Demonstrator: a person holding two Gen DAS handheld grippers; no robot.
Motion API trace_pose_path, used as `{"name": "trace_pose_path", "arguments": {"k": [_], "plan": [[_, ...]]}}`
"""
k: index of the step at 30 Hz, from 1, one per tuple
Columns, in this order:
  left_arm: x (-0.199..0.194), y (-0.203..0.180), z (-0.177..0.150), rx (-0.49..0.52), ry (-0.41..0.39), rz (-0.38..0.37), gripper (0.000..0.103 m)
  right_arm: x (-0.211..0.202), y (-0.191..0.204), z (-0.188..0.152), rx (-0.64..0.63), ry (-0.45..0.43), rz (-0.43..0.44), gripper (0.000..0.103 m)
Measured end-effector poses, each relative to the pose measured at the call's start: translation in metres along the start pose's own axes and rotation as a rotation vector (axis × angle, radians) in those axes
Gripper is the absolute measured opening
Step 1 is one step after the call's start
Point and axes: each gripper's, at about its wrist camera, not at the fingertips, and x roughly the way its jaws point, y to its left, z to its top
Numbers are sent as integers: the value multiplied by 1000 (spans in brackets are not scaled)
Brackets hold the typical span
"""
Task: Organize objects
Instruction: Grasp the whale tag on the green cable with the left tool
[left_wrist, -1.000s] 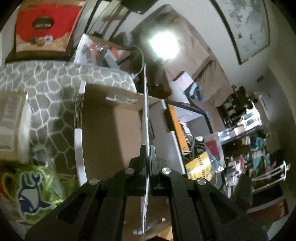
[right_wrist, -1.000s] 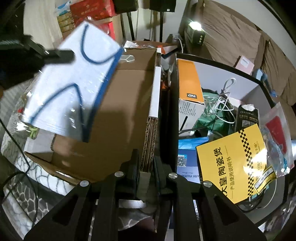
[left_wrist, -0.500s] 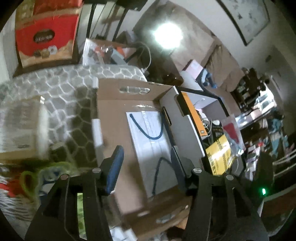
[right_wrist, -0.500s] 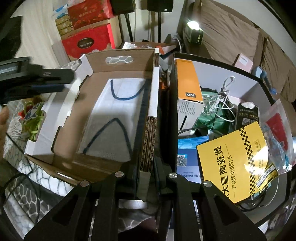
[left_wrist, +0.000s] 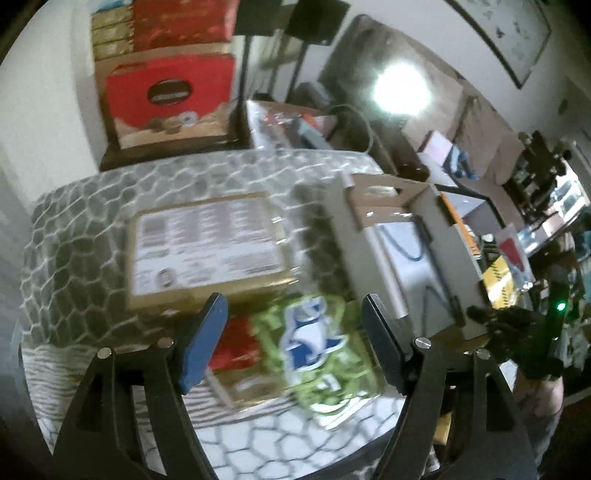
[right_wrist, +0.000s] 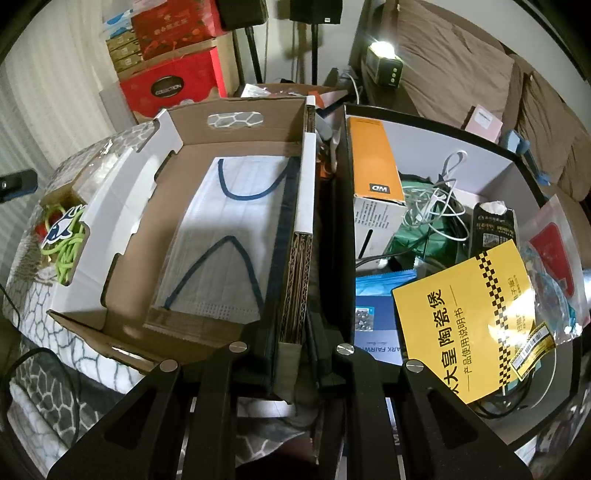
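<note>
left claw (left_wrist: 291, 332) just spread, empty | mask (right_wrist: 218, 236) lies in cardboard box (right_wrist: 236, 136) | right claw (right_wrist: 295, 354) pinching box wall

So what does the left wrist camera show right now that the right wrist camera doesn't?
Only the left wrist view shows the flat brown package with a printed label on the patterned cover, and the left gripper, open with nothing between its fingers.

Only the right wrist view shows the dark bin's contents clearly: the orange box, white cables and yellow booklet. It also shows the right gripper shut on the cardboard box wall.

Both show the cardboard box with the mask pack inside, and the green cord bundle.
</note>
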Motion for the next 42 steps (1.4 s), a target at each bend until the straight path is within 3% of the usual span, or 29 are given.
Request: {"name": "trace_pose_path", "arguments": {"k": [8, 14, 18, 22, 25, 32, 33, 35, 40, 42], "plan": [[7, 23, -22, 1, 39, -21, 72, 0, 0, 0, 4, 0, 0, 14], [4, 0, -22, 61, 5, -51, 70, 0, 0, -1, 6, 3, -4, 14], [16, -21, -14, 128, 42, -63, 64, 1, 0, -1, 7, 5, -6, 14], [38, -30, -13, 185, 115, -19, 62, 1, 0, -1, 11, 3, -2, 14], [47, -35, -18, 238, 128, 12, 61, 1, -1, -2, 15, 2, 0, 14], [49, -41, -25, 307, 137, 9, 67, 1, -1, -2, 16, 2, 1, 15], [50, -42, -27, 320, 133, 19, 63, 1, -1, -2, 16, 2, 0, 15], [54, -42, -28, 322, 137, 39, 45, 1, -1, -2, 16, 2, 0, 15], [50, -35, -24, 279, 122, 1, 32, 1, -1, -2, 16, 2, 0, 15], [45, -35, -23, 275, 108, 4, 32, 1, -1, -2, 15, 2, 0, 15]]}}
